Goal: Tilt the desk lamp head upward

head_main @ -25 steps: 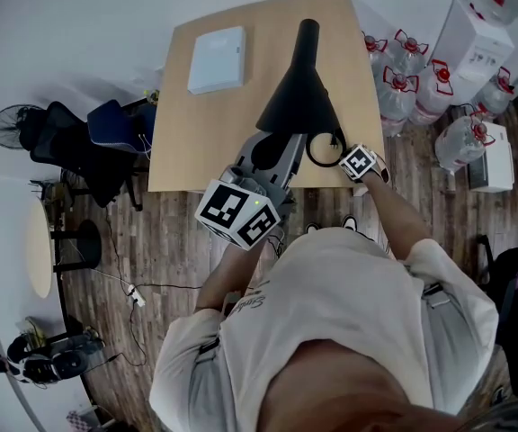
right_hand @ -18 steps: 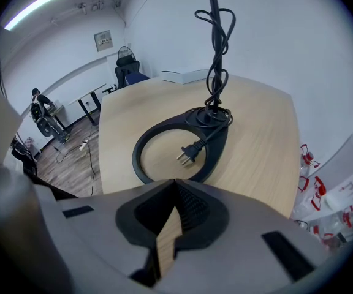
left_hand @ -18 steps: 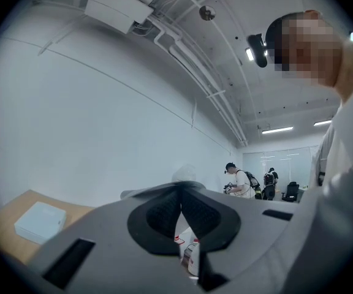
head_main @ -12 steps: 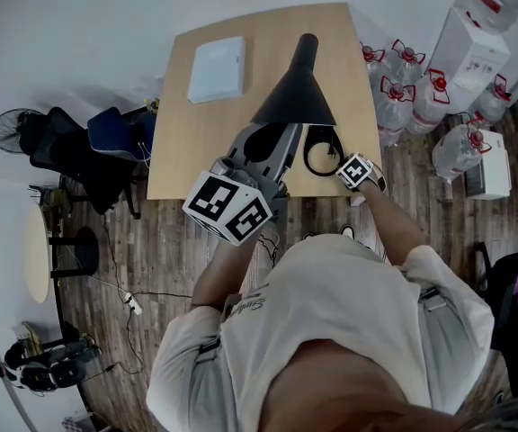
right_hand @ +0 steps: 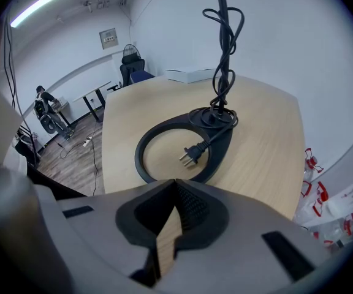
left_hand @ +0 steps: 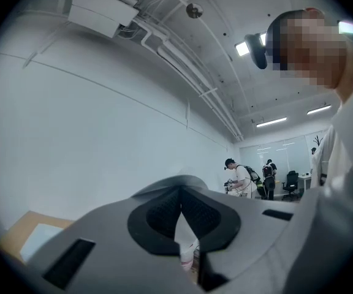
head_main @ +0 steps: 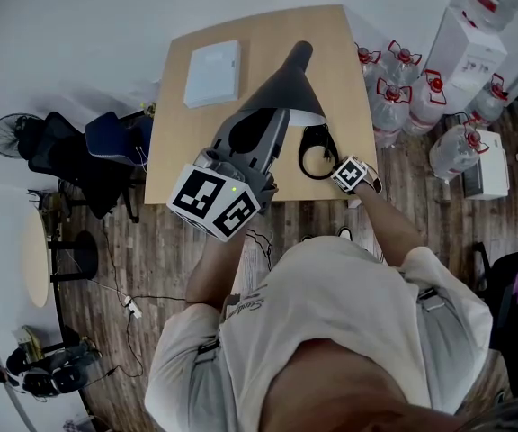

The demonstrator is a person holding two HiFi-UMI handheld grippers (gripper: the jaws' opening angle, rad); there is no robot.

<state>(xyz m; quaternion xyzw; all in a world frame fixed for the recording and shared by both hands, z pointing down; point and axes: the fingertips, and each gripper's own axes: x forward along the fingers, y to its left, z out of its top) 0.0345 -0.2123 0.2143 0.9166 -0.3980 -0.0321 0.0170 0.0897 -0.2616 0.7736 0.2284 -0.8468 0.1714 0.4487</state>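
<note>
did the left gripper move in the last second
Yes. In the head view the left gripper has shifted left, and its marker cube now sits closer to the near-left corner of the desk.

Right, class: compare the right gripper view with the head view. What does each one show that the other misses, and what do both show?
Only the right gripper view: the plug lying inside the lamp's ring base, and the cord bundled above it. Only the head view: the black lamp head and the left gripper next to it. Both: the ring base, the wooden table and the white box.
</note>
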